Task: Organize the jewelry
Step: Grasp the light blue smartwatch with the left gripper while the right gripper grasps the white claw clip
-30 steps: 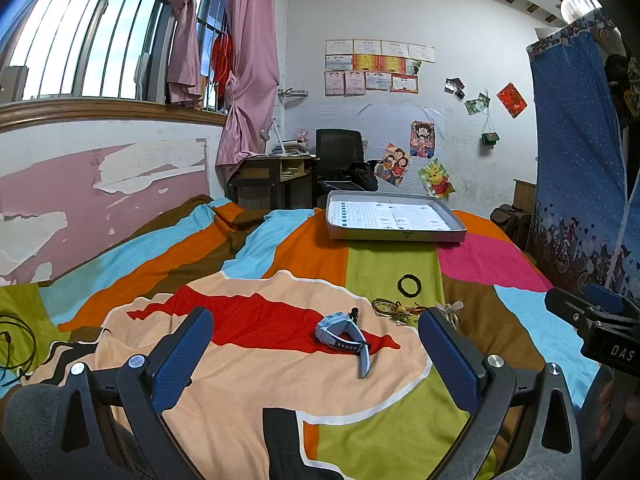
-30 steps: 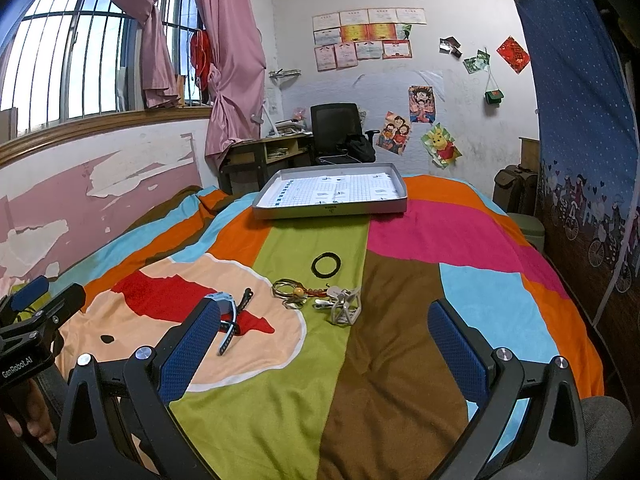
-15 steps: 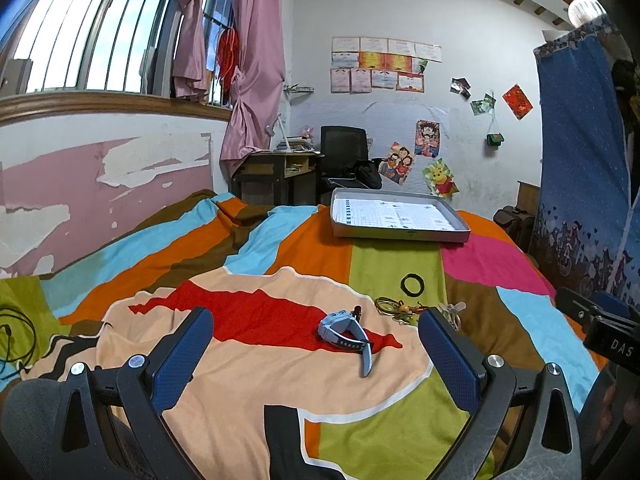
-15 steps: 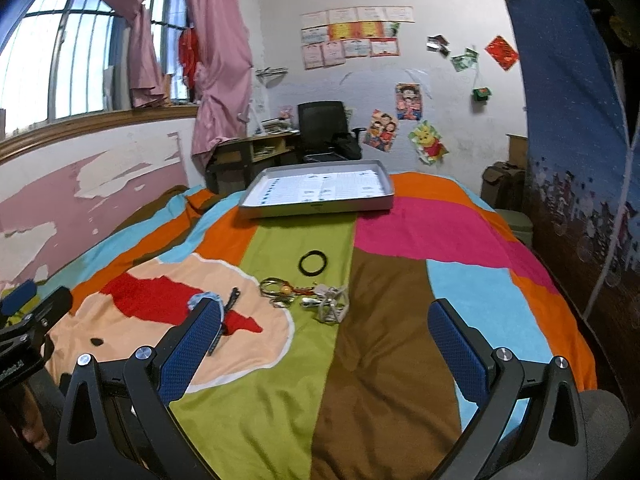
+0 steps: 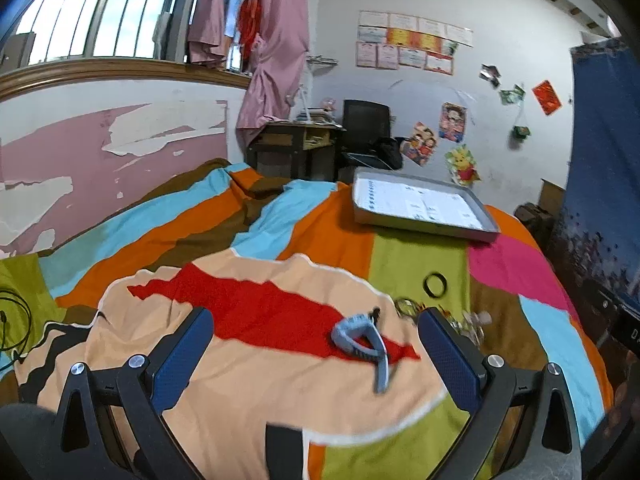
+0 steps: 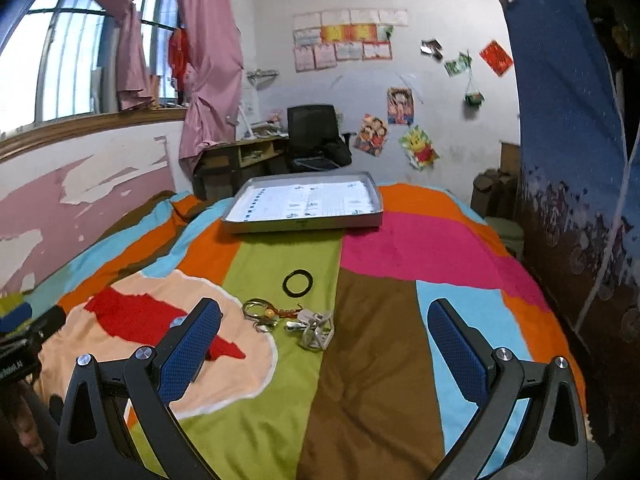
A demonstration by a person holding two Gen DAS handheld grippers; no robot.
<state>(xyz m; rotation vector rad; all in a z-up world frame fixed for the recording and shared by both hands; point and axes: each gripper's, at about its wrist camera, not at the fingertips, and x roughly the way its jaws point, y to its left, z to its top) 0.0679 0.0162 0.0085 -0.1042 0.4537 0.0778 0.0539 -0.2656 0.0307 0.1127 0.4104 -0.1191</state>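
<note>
Both tongs are held wide apart and nothing is gripped in either: the left tongs and the right tongs are poised above the bed, on its striped cover.

The grey tray is taken as the landmark. It lies at the far end of the bed, and only a printed sheet can be made out inside it; no jewelry is seen in it. On the near side of the tray a black ring lies alone on the green stripe. Nearer again, a bunch of rings and beads is found touching a silver cluster.

The blue-grey watch lies furthest from the tray, on the red patch, ahead of the left tongs and toward their right finger. Its loose strap runs toward the camera, roughly along the line of approach, so a grip across the strap is judged the easier one. The watch is judged nearer the left tongs; the bunch and cluster are nearer the right tongs, just beyond their fingertips.
</note>
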